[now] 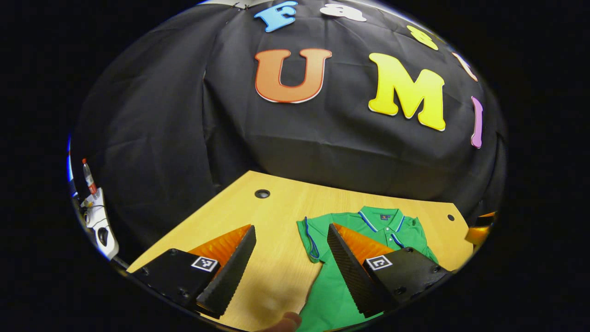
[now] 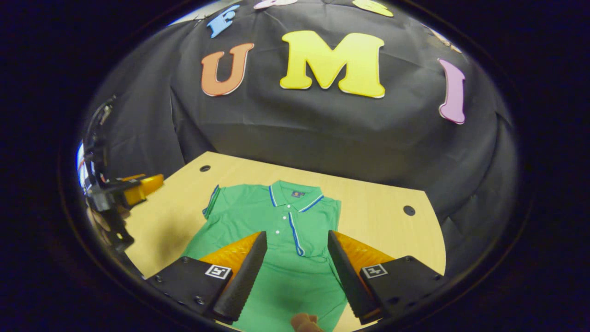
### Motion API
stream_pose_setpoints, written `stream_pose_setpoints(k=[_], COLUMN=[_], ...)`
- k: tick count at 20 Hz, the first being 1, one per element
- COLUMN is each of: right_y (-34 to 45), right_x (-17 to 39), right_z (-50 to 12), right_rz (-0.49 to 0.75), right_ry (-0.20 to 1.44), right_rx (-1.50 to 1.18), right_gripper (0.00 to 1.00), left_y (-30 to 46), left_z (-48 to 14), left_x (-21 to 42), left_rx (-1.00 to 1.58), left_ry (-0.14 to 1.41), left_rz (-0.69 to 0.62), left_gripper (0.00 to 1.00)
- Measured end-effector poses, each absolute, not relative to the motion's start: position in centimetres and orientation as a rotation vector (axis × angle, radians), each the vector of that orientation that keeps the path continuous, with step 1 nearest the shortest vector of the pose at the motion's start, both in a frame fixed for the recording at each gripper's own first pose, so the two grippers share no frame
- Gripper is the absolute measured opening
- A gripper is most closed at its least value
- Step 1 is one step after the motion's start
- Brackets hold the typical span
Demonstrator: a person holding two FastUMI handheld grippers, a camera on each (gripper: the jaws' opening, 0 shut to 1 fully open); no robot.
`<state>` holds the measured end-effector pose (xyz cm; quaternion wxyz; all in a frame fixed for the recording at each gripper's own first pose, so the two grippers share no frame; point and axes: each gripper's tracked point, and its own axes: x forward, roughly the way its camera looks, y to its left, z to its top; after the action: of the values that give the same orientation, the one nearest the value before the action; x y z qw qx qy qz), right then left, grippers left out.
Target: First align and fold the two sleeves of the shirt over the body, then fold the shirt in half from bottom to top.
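A green polo shirt (image 1: 375,230) with blue-trimmed collar lies flat, collar away from me, on the wooden table (image 1: 276,207). In the left gripper view my left gripper (image 1: 291,228) is open above the table beside the shirt's left sleeve (image 1: 309,240), one finger over bare wood, the other over the shirt. In the right gripper view the shirt (image 2: 276,216) spreads before my right gripper (image 2: 297,234), which hovers open above the button placket. Its left sleeve (image 2: 212,199) sticks out; its right edge runs straight. The left gripper (image 2: 131,186) appears at the far left there.
The table (image 2: 382,207) has round holes near its back corners (image 1: 262,193) (image 2: 409,210). A white device (image 1: 99,221) and a small bottle (image 1: 88,177) stand off the table's left side. The booth's black cloth wall rises behind the table. A thumb (image 1: 286,322) shows at the bottom.
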<state>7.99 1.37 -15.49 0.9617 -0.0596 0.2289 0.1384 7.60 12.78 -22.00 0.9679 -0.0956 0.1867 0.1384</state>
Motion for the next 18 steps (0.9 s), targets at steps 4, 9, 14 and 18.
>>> stream_pose_setpoints(k=[4, 9, 14, 18], right_y=[0.8, 0.9, -0.1, 0.0], right_x=[5.9, 3.2, 1.5, 0.3], right_z=[-11.7, -8.2, -7.6, -7.4], right_rz=[0.232, 0.196, 0.146, 0.146], right_ry=[0.412, 0.373, 0.397, 0.407], right_rx=[-0.121, -0.099, -0.128, -0.122], right_gripper=[0.86, 0.91, 0.96, 0.96], left_y=[12.1, 12.1, 11.2, 11.0], left_z=[-26.2, -30.2, -32.9, -34.3], left_x=[11.5, 15.2, 17.8, 19.1], left_rx=[-0.203, -0.206, -0.246, -0.257], left_ry=[0.453, 0.527, 0.591, 0.640], left_rz=[0.251, 0.260, 0.238, 0.242], left_gripper=[1.00, 1.00, 0.98, 0.99])
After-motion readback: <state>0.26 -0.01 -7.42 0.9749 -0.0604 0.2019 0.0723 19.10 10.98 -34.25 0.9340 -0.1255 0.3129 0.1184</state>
